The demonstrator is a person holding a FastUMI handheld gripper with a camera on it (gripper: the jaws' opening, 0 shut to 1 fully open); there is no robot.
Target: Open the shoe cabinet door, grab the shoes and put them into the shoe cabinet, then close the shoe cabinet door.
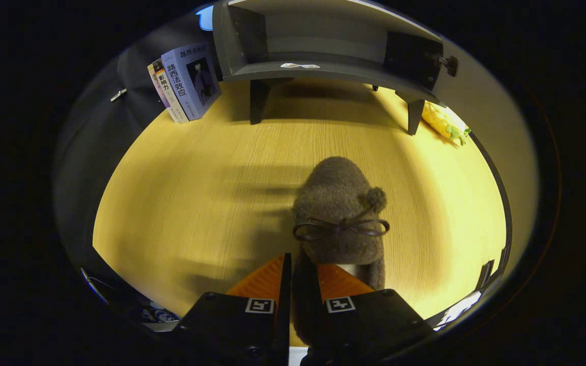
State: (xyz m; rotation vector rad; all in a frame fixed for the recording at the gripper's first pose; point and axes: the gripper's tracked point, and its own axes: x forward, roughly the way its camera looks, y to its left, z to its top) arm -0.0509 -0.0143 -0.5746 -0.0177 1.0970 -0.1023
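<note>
— What are the jaws doing?
— The gripper (300,269) is clenched on the rim of the fuzzy brown shoe (339,213), one finger on each side.
— Where does the shoe point?
— Its toe points ahead over the wooden table (196,168), toward the open shoe cabinet (323,56) beyond. Books (186,81) stand beside the cabinet, and a toy corn (445,122) lies on its other side.

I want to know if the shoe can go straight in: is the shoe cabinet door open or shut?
Open. The shoe cabinet shows its bare inner shelf, and the door swings aside at its right. The gripper is shut on the shoe.
</note>
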